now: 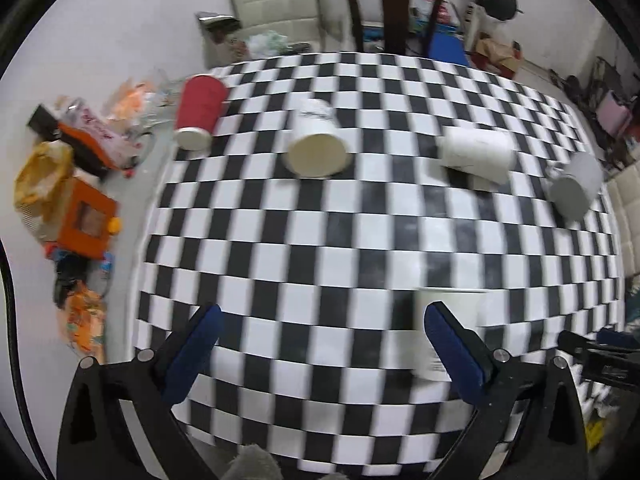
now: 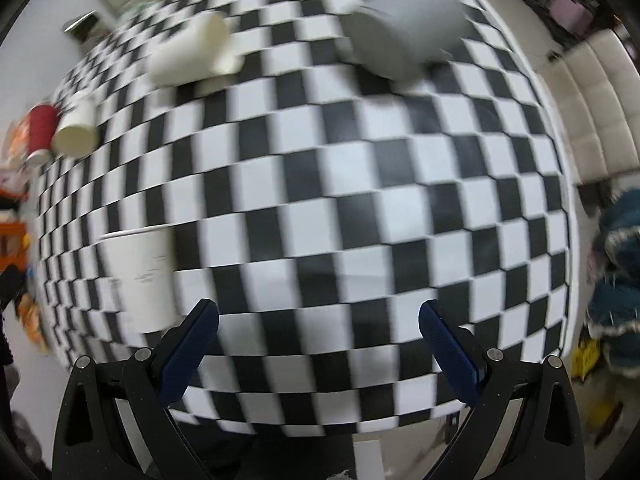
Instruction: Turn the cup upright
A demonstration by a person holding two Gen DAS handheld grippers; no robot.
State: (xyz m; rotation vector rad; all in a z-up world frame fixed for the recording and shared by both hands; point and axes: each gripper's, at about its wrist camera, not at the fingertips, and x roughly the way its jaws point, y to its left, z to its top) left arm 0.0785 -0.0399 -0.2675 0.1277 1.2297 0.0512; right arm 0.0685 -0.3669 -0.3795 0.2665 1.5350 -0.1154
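Note:
Several cups lie on their sides on the checkered table (image 1: 320, 240): a red cup (image 1: 198, 110) at the far left, a white cup (image 1: 316, 140) with its mouth toward me, another white cup (image 1: 476, 152), and a grey cup (image 1: 576, 186) at the right. One white cup (image 1: 448, 328) stands upright behind my left gripper's right finger. My left gripper (image 1: 320, 320) is open and empty. My right gripper (image 2: 318, 316) is open and empty; the upright white cup (image 2: 142, 276) is to its left, the grey cup (image 2: 404, 28) and a white cup (image 2: 192, 50) lie far ahead.
Clutter of orange boxes and bags (image 1: 76, 200) lies on the floor left of the table. A dark wooden chair (image 1: 394, 4) and a cream chair (image 1: 276, 4) stand behind it. A cream seat (image 2: 592, 100) is to the right. The other gripper (image 1: 600, 356) shows at the right edge.

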